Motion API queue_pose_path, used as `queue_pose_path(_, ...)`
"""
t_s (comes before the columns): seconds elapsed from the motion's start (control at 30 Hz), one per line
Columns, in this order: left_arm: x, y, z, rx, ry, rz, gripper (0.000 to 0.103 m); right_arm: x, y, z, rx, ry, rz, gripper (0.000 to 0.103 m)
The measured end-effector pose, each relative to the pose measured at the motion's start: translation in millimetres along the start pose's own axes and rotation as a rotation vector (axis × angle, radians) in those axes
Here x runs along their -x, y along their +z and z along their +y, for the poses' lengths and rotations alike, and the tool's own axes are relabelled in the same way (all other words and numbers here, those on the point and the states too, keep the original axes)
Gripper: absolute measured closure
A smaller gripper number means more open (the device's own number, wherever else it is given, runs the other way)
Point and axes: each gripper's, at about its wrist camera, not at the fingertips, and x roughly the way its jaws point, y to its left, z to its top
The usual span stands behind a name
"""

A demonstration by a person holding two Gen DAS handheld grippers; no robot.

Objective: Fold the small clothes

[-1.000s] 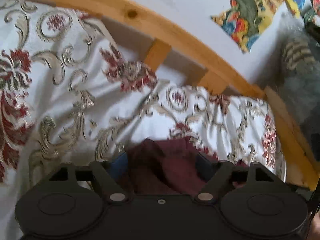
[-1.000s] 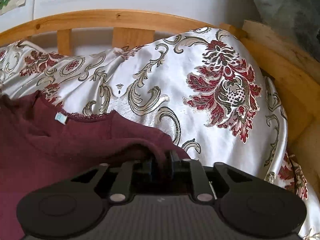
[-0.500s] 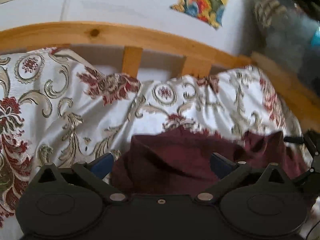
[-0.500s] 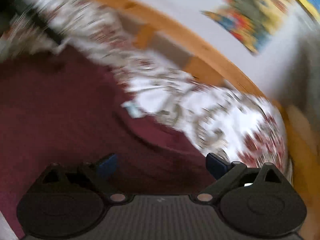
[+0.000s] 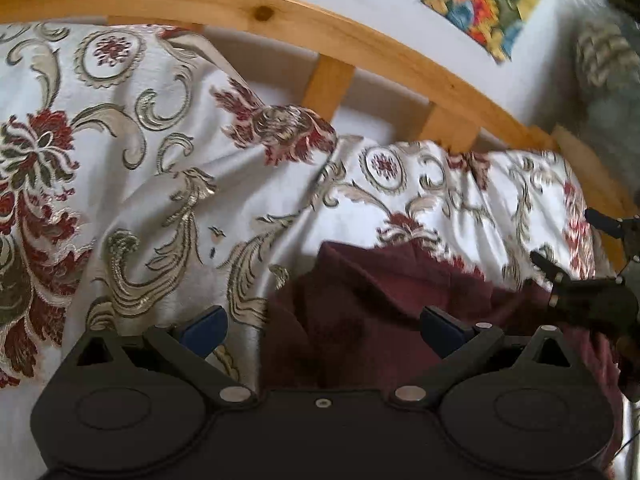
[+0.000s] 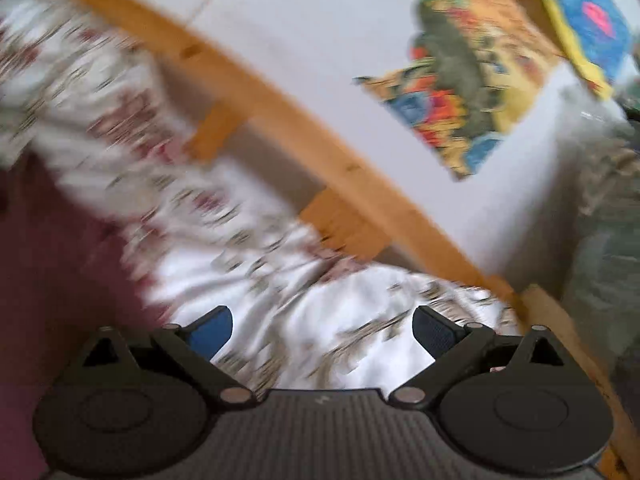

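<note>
The maroon garment (image 5: 384, 312) lies sharp between the left gripper's (image 5: 324, 326) wide, empty jaws on the brocade bedspread (image 5: 168, 184). The blurred right wrist view shows it only at left, with the right gripper (image 6: 322, 328) spread empty over bedspread.

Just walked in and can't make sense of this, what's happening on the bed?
A person with a gripper in each hand is folding a maroon garment on a floral bedspread. Both the left gripper and the right gripper are open, holding nothing. The right wrist view is blurred.
</note>
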Motion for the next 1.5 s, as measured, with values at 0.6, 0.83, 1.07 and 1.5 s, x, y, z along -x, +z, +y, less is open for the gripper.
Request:
queue_pose_path(0.6,-35,-13,-62,-0.445,-0.005,0.01,0.002,32,-85,-14,0.105,0.036,0.249,0.0)
queue_pose_path(0.83,-62,14,-52,-0.338,0.138,-0.011,0.002,-18,-77,-79,-0.259,-0.053,0.32,0.0)
queue_pose_path(1.07,-65,30,-8,-0.081,0.134,0.03,0.001,17,-67,-66,-0.322,-0.031,0.129,0.0)
queue_pose_path(1.5,-48,23,-25,-0.118,0.134,0.024,0.001,-28,-38,-10,-0.202,0.034,0.156,0.0)
